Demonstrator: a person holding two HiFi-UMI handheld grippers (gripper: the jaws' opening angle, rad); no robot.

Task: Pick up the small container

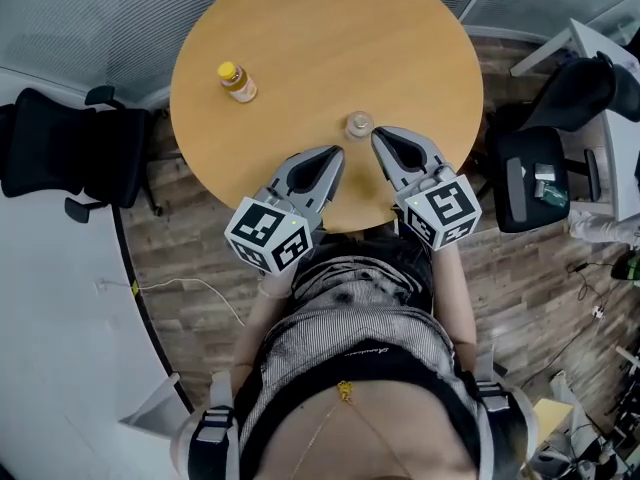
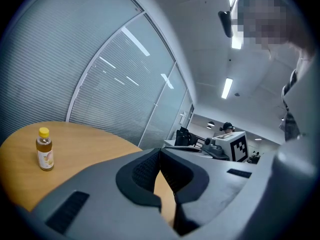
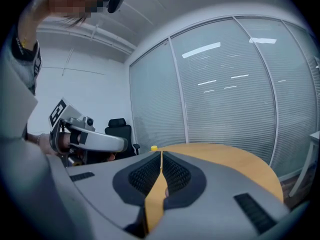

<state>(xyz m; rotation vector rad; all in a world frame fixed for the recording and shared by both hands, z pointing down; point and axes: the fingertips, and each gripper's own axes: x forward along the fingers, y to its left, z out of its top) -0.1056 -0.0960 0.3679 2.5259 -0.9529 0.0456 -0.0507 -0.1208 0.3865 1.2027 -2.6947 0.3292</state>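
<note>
The left gripper (image 1: 333,156) and the right gripper (image 1: 380,138) both have their jaws pressed together on nothing, and both hang over the near edge of the round table (image 1: 300,28). The one small container (image 1: 358,124), a squat clear jar standing upright, sits just beyond and between the two tips, nearer the right gripper, so I judge that gripper must open before closing in. Farther off to the left stands one yellow-capped bottle (image 1: 237,81), well apart.

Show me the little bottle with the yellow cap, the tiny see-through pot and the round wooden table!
Little bottle with yellow cap (image 1: 239,84): head view, its body.
Tiny see-through pot (image 1: 358,125): head view, its top.
Round wooden table (image 1: 330,38): head view, bare tabletop.
</note>
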